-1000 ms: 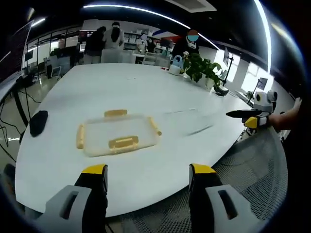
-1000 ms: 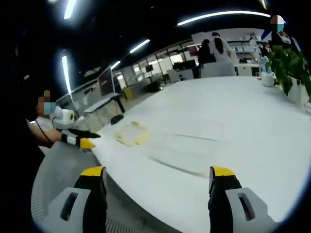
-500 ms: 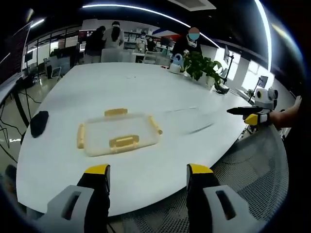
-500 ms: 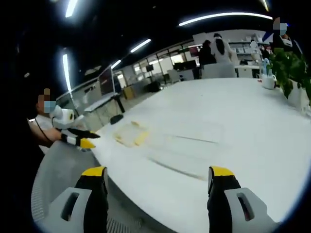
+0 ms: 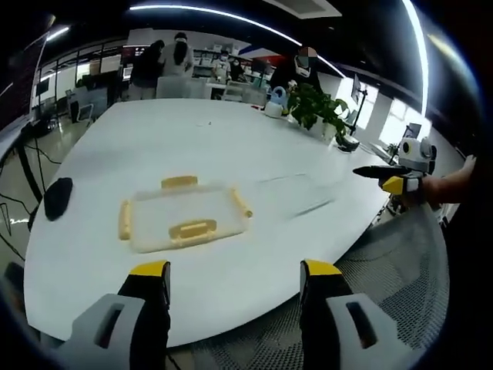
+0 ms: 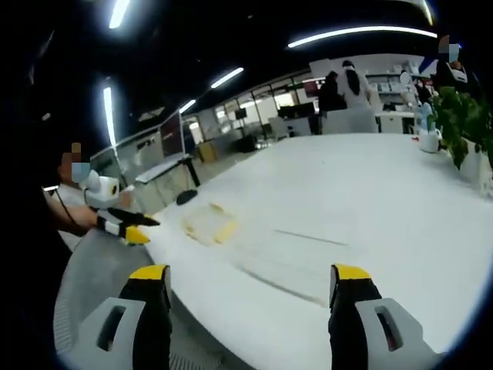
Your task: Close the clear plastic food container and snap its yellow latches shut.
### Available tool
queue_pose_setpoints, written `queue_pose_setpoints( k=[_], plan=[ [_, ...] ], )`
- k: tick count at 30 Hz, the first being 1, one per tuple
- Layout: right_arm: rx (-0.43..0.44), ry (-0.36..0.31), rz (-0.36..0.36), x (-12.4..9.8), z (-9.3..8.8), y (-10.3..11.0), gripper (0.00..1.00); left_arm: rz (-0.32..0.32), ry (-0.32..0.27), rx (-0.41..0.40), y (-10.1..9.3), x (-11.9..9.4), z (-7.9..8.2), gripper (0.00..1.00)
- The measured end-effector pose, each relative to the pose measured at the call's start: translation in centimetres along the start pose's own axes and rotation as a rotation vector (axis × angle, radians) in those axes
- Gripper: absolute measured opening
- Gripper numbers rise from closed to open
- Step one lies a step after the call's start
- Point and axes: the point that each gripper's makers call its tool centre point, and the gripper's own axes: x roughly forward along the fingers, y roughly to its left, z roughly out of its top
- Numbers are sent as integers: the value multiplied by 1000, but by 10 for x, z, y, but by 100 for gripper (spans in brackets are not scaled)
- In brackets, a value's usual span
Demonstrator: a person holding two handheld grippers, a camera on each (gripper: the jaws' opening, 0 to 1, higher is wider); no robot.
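Left gripper view shows our left gripper [image 5: 235, 279] open and empty, the container [image 5: 183, 218] lying lidded on the white table [image 5: 231, 146] ahead, its four yellow latches [image 5: 192, 230] seemingly unsnapped; our right gripper [image 6: 250, 285] likewise open, well apart; nothing started.

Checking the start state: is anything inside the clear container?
Through the clear container only white table shows; it looks empty. Its yellow latches hide the rim beneath them.

My left gripper view looks across the white table [image 5: 231, 146] from its near edge; my right gripper view faces it from farther right, sharing the container [image 5: 183, 216].
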Motion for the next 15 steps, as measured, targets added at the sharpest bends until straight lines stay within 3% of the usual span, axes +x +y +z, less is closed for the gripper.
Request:
queue_pose_setpoints(
  k=[7,15],
  plan=[
    [-7,-38,18,9,27,7,84,-20,3,47,6,7,9,69],
    [-15,-52,41,22,38,19,83,-38,11,42,17,7,11,69]
  ],
)
